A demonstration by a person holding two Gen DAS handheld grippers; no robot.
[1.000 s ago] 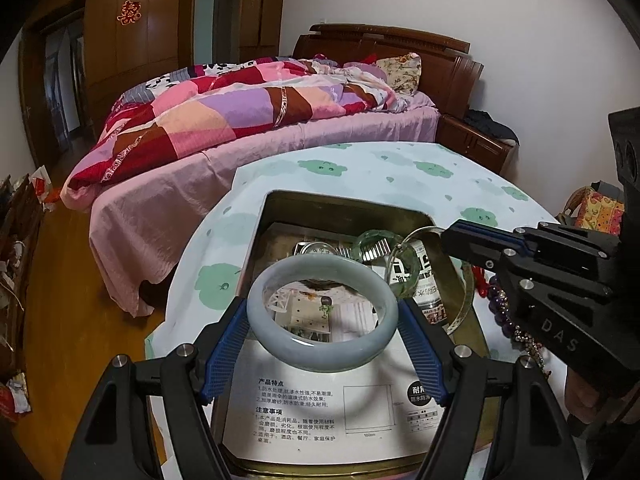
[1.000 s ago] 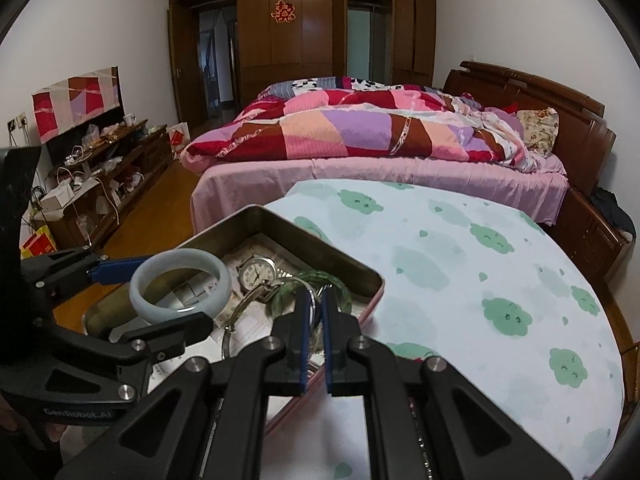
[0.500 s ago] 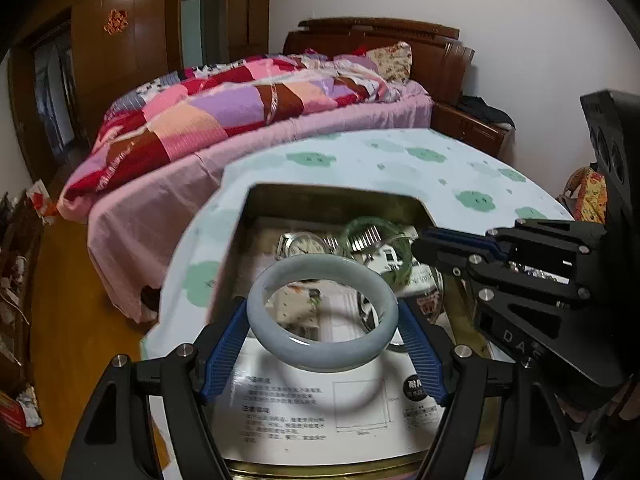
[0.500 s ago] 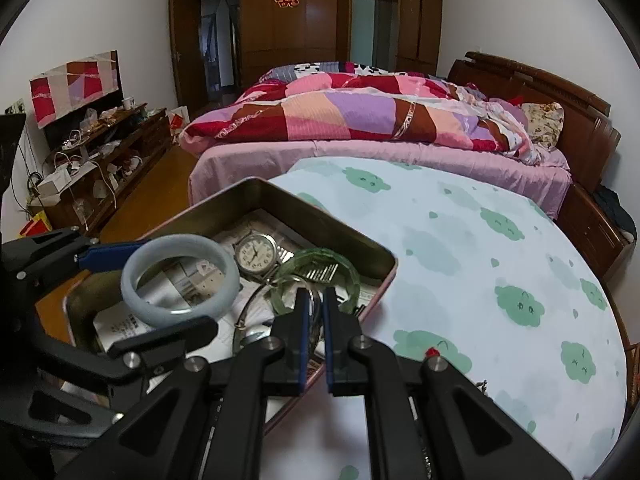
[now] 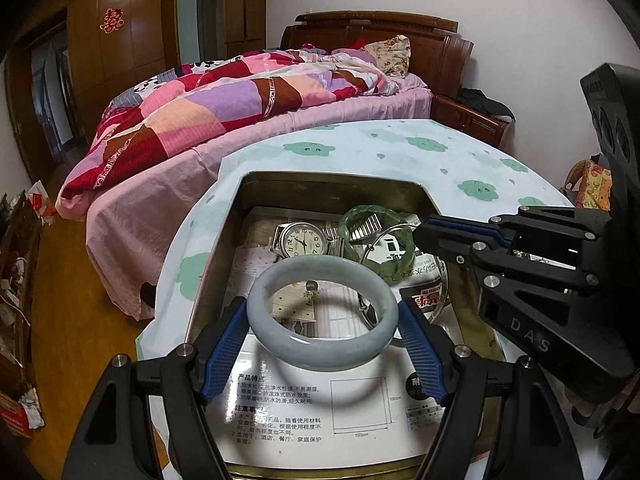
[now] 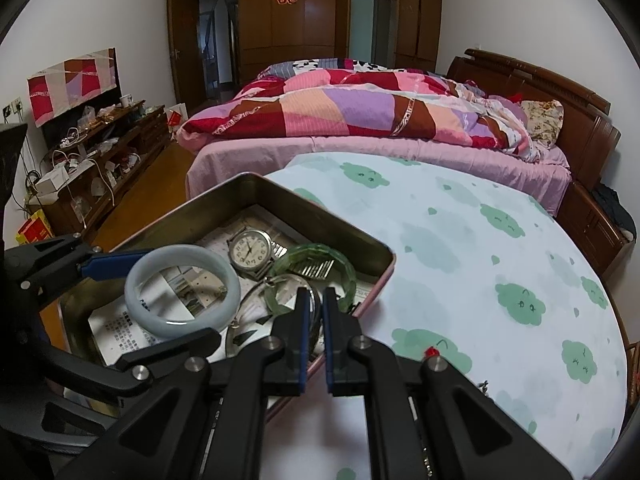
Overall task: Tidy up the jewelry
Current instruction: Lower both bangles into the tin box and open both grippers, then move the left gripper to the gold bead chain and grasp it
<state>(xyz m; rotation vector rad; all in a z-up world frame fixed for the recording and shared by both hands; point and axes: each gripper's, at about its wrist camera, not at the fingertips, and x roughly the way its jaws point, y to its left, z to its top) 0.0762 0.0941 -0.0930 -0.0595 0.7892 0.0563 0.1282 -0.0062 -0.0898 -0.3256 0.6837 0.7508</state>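
The left gripper [image 5: 322, 322] grasps a pale bangle [image 5: 322, 317] above the metal tin [image 5: 332, 184]; the right gripper [image 6: 315, 320], nearly clenched and holding nothing, hovers near the green bangle [image 6: 316, 276].

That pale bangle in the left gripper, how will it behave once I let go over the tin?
The pale bangle looks glossy and stone-like: probably rigid, slippery against the left gripper pads, and prone to chipping if dropped. Being a round ring, it may roll or slide on the paper lining the tin, possibly into the watch.

Home bedroom: bed [image 6: 380, 120] with patchwork quilt [image 5: 224, 96], wooden wardrobe [image 6: 304, 20], cluttered TV cabinet [image 6: 100, 148], cloth-covered round table [image 6: 500, 260].
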